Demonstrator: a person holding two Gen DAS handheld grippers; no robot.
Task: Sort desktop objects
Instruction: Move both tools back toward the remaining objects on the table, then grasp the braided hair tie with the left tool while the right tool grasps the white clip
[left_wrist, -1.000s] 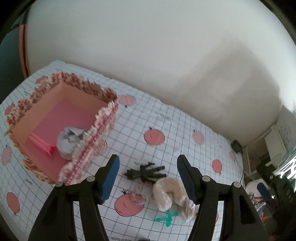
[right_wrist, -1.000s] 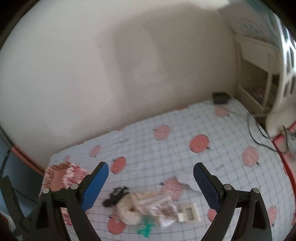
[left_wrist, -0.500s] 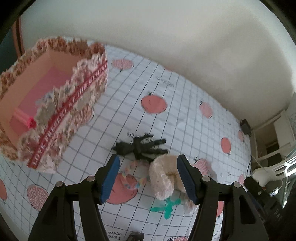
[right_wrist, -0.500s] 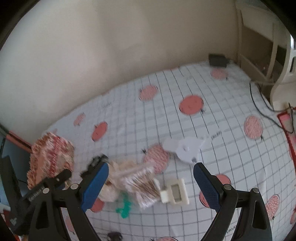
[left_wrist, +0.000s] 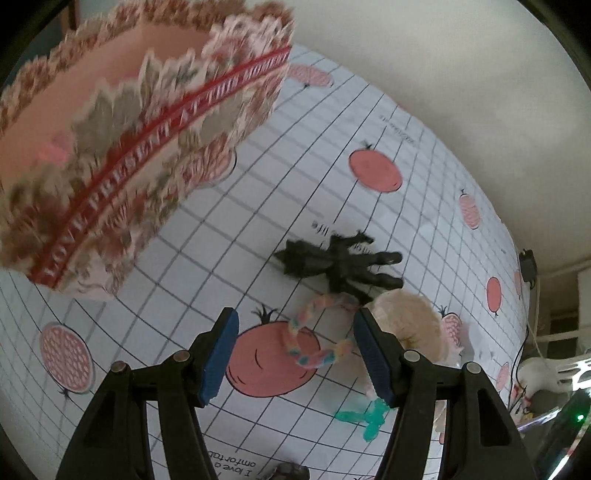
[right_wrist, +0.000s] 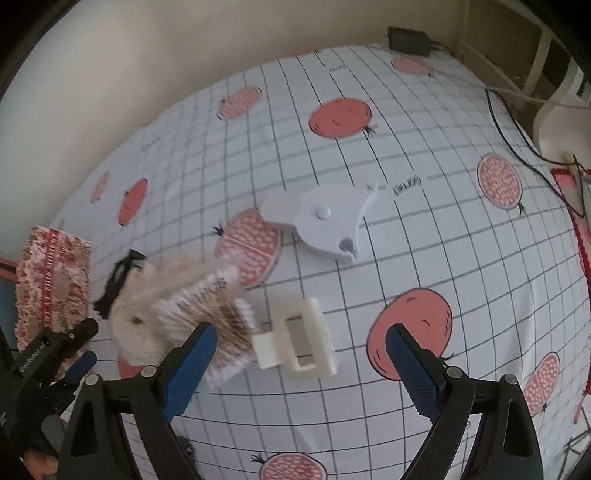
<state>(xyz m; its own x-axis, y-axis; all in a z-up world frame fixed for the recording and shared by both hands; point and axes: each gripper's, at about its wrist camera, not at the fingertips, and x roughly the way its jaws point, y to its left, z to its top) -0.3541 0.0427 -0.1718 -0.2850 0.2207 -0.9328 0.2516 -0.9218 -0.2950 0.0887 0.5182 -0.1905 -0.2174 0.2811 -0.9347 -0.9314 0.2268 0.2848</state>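
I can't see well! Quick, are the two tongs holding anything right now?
Left tongs: open, holding nothing, above the pastel bracelet.
Right tongs: open, holding nothing, above the cream clip.

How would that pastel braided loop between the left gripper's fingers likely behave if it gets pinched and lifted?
The braided loop looks like soft woven cord lying in an uneven ring, so it would probably sag and change shape. It looks thin, so likely very light. Its bumpy weave should resist slipping, though the left gripper might catch just one strand.
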